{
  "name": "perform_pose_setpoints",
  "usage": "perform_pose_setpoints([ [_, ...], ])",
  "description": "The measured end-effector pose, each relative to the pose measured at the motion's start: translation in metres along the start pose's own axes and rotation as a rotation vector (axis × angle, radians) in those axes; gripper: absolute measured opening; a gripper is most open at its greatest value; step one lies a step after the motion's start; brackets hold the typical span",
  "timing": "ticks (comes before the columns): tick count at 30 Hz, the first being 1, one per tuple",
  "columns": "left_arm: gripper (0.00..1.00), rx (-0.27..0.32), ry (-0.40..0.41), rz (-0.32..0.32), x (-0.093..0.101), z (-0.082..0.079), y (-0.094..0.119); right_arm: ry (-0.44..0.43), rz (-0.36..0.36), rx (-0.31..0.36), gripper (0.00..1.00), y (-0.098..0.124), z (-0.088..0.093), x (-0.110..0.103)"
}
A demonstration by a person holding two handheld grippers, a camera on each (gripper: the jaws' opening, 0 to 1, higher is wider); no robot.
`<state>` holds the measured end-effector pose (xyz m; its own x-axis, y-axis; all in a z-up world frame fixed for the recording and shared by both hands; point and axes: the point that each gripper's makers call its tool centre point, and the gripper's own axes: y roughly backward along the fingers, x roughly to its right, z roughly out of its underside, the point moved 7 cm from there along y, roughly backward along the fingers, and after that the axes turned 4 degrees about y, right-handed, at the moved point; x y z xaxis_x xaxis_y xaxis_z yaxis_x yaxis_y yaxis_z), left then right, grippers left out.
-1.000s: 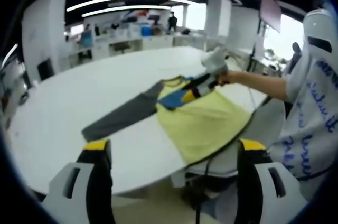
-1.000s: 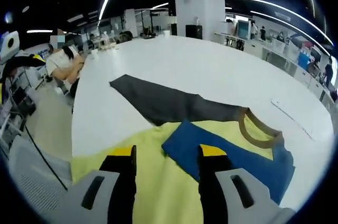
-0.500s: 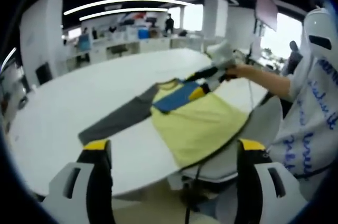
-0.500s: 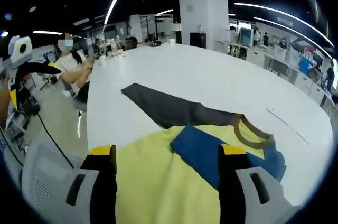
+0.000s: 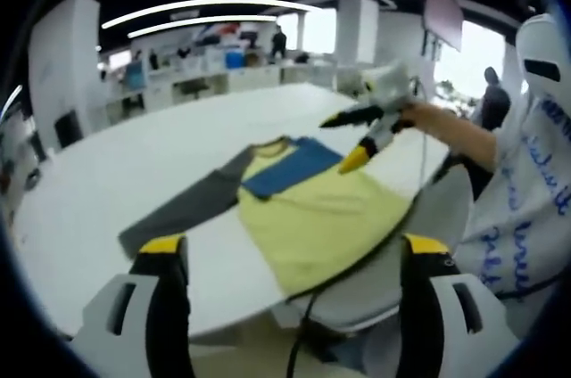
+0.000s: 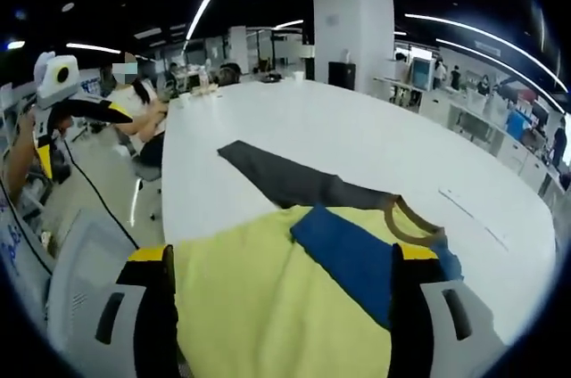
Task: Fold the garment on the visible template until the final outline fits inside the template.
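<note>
A long-sleeved garment lies flat near the white table's [image 5: 134,155] edge, its yellow body [image 5: 317,217] hanging slightly over the rim. The blue sleeve [image 5: 285,168] is folded across the chest, and the grey sleeve [image 5: 183,209] stretches out to the left. My left gripper [image 5: 294,249] stands open, well back from the table. My right gripper [image 5: 337,142], held in a person's hand, hovers open above the garment's right shoulder. From my right gripper [image 6: 281,258], open over the yellow body [image 6: 259,298], I see the blue sleeve [image 6: 352,253], the grey sleeve [image 6: 285,177] and the brown collar [image 6: 412,225].
A thin line [image 6: 468,213] is marked on the table [image 6: 357,128] past the collar. The left gripper [image 6: 85,133] shows at the far left in a hand. A mesh chair [image 6: 76,258] stands by the table's edge. A person [image 6: 138,97] sits at the table's far end. A white pillar [image 6: 352,17] rises behind.
My right gripper has opened wide, let go of the blue sleeve and lifted back off the garment. The blue sleeve stays folded on the chest. The left gripper stays open.
</note>
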<state>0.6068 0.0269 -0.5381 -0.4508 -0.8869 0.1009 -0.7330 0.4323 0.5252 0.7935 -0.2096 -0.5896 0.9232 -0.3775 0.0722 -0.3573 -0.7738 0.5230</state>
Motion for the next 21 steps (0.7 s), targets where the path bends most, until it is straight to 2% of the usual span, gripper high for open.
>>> perform_pose_setpoints([
  [4, 0.94, -0.001, -0.001, 0.0, 0.005, -0.001, -0.004, -0.004, 0.033, 0.027, 1.0, 0.012, 0.001, 0.004],
  [10, 0.94, 0.002, 0.004, -0.004, 0.009, -0.003, -0.008, -0.019, 0.044, 0.045, 1.0, 0.028, 0.005, 0.005],
  [14, 0.94, -0.005, -0.003, 0.001, 0.012, -0.004, -0.012, -0.021, 0.044, 0.038, 1.0, 0.041, 0.01, 0.0],
  [21, 0.94, -0.003, -0.016, 0.013, 0.012, -0.009, -0.017, -0.043, 0.071, 0.069, 1.0, 0.065, 0.012, -0.011],
])
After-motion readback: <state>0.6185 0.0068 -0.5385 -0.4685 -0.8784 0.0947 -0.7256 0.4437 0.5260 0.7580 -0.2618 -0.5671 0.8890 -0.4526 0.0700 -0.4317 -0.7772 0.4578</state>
